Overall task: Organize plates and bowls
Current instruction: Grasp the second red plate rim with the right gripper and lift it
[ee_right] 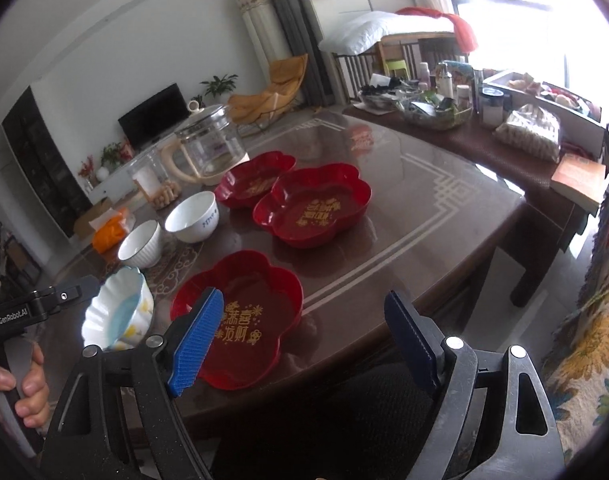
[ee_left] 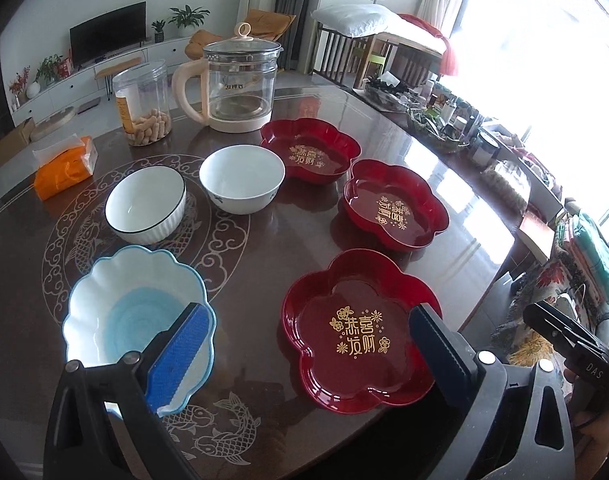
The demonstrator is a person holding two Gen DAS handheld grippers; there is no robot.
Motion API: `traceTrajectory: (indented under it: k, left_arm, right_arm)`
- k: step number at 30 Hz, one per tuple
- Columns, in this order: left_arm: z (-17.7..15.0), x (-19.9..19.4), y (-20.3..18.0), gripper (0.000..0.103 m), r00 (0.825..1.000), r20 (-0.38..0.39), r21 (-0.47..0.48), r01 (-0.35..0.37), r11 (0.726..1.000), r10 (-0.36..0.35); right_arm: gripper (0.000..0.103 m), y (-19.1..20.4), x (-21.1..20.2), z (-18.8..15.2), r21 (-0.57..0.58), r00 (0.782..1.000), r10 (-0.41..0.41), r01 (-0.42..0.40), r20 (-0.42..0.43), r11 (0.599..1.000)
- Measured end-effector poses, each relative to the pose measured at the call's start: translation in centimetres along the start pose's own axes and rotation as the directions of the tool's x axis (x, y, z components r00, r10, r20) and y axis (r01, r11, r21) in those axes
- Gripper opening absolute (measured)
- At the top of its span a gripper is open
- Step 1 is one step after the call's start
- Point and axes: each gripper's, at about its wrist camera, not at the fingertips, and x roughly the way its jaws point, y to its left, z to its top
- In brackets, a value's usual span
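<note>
Hovering over the near table edge, both grippers are held wide open and empty: left gripper (ee_left: pixel 304 344), right gripper (ee_right: pixel 304 344). Nothing is stacked yet; the nearest red flower plate (ee_right: pixel 240 320), lower centre, is judged the first pickup, needing a rim grasp.

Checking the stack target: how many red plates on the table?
3. The nearest red plate sits by the table edge, the middle red plate behind it, the far red plate beside the glass kettle. None stacked or hidden.
</note>
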Motion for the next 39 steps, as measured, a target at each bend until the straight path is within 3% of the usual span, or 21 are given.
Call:
traceTrajectory:
  k: [4,9,12,16,20,21,23,24,25,27,29,34,39]
  left_arm:
    - [3.9,4.2,-1.2,0.1,0.996,-0.082,-0.008,0.032,0.999,-0.032]
    - [7.7,11.1,-2.0,0.1,0.98,-0.196,-0.072,0.029,0.997,-0.042]
    - [9.1,15.1,-1.9,0.098,0.968,-0.249,-0.126,0.007,0.992,-0.039]
    - [9.9,19.0,-2.5,0.083,0.952,-0.305,-0.124,-0.018,0.992,-0.021]
    - [10.3,21.1,-3.7,0.064,0.949,-0.317,-0.096,-0.03,0.995,-0.002]
    - [10.3,21.4,-3.9,0.058,0.95,-0.313,-0.092,-0.032,0.995,0.002]
    - [10.4,22.0,-4.2,0.045,0.95,-0.311,-0.092,-0.033,0.995,0.003]
    - [10.5,22.4,-4.1,0.036,0.949,-0.316,-0.1,-0.033,0.994,0.0]
    - [10.5,22.7,-4.0,0.032,0.948,-0.32,-0.112,-0.03,0.993,-0.008]
    - [10.5,23.3,-3.9,0.013,0.946,-0.323,-0.123,-0.03,0.992,-0.012]
    - [10.5,23.5,-4.1,0.005,0.949,-0.315,-0.126,-0.014,0.992,-0.026]
    - [10.5,21.5,-4.7,0.005,0.964,-0.263,-0.119,0.006,0.993,-0.037]
    - [10.9,15.5,-5.0,0.005,0.984,-0.16,-0.081,0.062,0.995,-0.074]
  right_arm:
    - [0.085,-3.4,3.4,4.0,0.018,0.988,-0.027,0.03,-0.151,0.999]
    - [0.085,-7.9,8.6,9.1,0.118,0.965,-0.024,0.057,-0.262,0.991]
    - [0.085,-8.8,12.0,11.6,0.118,0.951,-0.031,0.07,-0.307,0.991]
    - [0.084,-9.0,16.1,13.8,0.105,0.94,-0.018,0.057,-0.34,0.993]
    - [0.084,-7.5,19.2,14.6,-0.004,0.932,-0.08,0.085,-0.354,0.996]
    - [0.082,-7.2,20.0,14.7,-0.024,0.929,-0.094,0.092,-0.357,0.996]
    - [0.061,-6.8,21.2,14.6,-0.055,0.923,-0.108,0.094,-0.368,0.994]
    - [0.042,-6.7,21.8,14.5,-0.059,0.918,-0.108,0.092,-0.381,0.994]
    - [0.032,-6.7,22.3,14.4,-0.054,0.914,-0.103,0.089,-0.392,0.995]
    - [0.031,-7.0,22.9,14.3,-0.042,0.917,-0.1,0.091,-0.387,0.995]
    - [0.011,-7.2,23.0,14.2,-0.035,0.92,-0.096,0.09,-0.38,0.995]
    - [0.01,-7.4,21.3,13.9,0.005,0.932,-0.061,0.067,-0.357,0.998]
    - [0.01,-5.7,15.9,14.1,0.017,0.959,-0.023,0.029,-0.283,0.999]
